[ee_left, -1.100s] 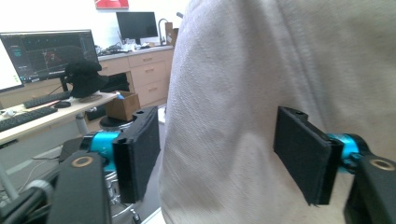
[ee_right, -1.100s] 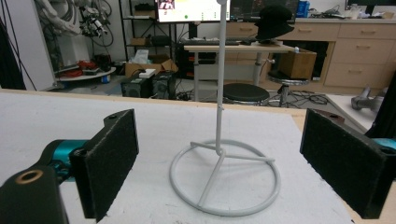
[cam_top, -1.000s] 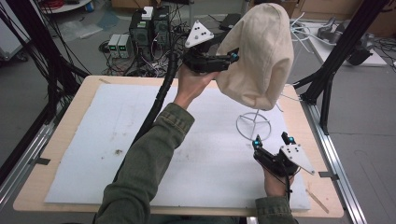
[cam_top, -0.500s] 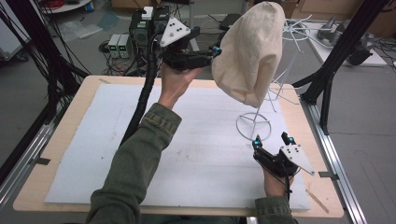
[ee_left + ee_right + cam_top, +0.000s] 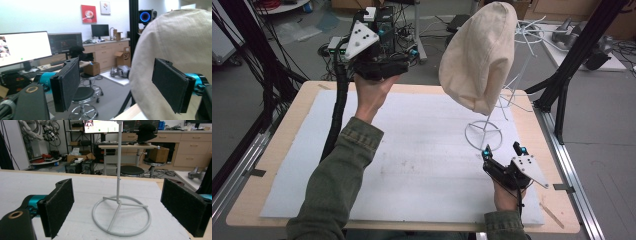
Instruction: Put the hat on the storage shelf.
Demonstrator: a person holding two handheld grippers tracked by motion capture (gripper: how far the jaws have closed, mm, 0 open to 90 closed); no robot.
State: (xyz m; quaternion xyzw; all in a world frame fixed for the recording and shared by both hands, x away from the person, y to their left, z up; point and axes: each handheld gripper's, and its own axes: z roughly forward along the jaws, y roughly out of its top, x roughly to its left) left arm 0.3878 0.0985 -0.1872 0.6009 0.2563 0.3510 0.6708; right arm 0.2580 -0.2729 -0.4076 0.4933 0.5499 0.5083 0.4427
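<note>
A cream fabric hat sits atop a white wire stand. Left of the hat, the left gripper is raised, jaws open and empty. Before the stand's base, the right gripper waits open. Hanging looks finished; next likely means withdrawing clear.

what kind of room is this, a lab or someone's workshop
Most likely a robotics lab or research workspace. Computer monitors stand on a desk, a robot arm sits by shelving, and the work table stands inside a black frame amid cables and electronics.
</note>
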